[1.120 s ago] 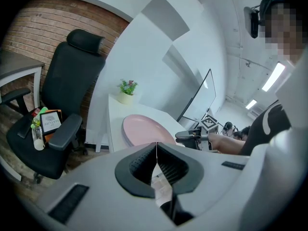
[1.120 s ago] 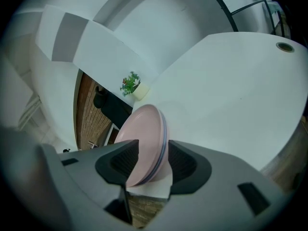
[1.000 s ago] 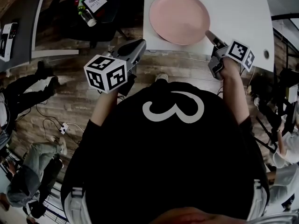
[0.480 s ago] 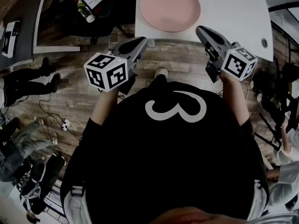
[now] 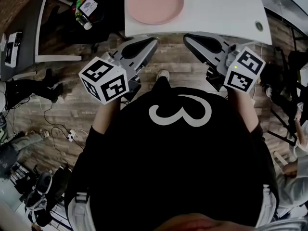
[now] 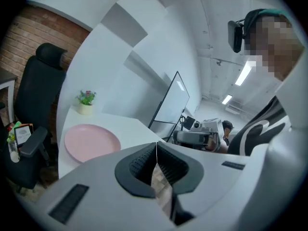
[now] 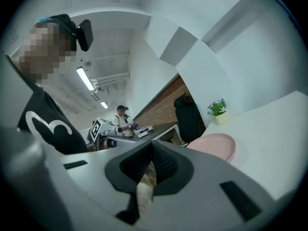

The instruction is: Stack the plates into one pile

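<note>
Black chair (image 6: 45, 81) flanks the white table (image 5: 221, 8), potted plant (image 6: 85, 100) at its far corner. Pink plate (image 5: 154, 3) lies on the table, ahead of left tongs (image 5: 152, 42) and right tongs (image 5: 187, 36), both closed, empty.

My left claw (image 6: 156, 150) holds its jaws pressed together, nothing between them. Past the tips a pink plate (image 6: 91, 142) lies on a white table (image 6: 129, 125), with a small potted plant (image 6: 86, 102) beyond it.
</note>
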{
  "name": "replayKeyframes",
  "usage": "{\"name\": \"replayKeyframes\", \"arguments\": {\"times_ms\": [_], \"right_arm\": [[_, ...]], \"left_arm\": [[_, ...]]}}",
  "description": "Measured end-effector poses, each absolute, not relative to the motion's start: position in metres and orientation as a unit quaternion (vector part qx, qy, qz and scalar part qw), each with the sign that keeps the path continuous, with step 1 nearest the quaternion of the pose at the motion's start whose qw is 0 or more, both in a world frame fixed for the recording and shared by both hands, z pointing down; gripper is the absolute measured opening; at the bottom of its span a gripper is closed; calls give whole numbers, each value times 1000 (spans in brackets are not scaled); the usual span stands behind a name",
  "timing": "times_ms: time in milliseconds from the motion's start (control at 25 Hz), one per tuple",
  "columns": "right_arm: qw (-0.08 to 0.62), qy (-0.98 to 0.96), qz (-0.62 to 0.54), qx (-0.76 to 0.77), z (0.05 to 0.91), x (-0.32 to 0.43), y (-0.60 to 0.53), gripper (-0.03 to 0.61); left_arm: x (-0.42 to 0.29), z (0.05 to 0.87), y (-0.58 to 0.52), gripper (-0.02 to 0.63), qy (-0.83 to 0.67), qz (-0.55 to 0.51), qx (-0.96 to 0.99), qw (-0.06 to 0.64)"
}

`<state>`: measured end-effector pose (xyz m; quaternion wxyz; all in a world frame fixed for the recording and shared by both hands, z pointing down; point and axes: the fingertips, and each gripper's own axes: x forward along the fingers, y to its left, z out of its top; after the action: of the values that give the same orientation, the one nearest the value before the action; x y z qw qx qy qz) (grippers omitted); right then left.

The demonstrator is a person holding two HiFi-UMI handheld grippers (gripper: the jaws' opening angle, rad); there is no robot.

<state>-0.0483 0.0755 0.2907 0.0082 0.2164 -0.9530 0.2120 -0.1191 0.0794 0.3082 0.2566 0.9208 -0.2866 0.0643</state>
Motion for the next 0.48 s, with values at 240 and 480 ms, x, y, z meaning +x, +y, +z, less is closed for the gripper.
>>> {"name": "replayKeyframes", "arguments": {"times_ms": [240, 480], "right_arm": [[-12, -952, 209, 224, 283, -23, 114, 23], [-17, -951, 208, 227, 281, -12, 147, 23]], "left_arm": [[-85, 294, 123, 17, -266, 73, 936, 217], [-62, 294, 158, 17, -254, 77, 940, 214]]}}
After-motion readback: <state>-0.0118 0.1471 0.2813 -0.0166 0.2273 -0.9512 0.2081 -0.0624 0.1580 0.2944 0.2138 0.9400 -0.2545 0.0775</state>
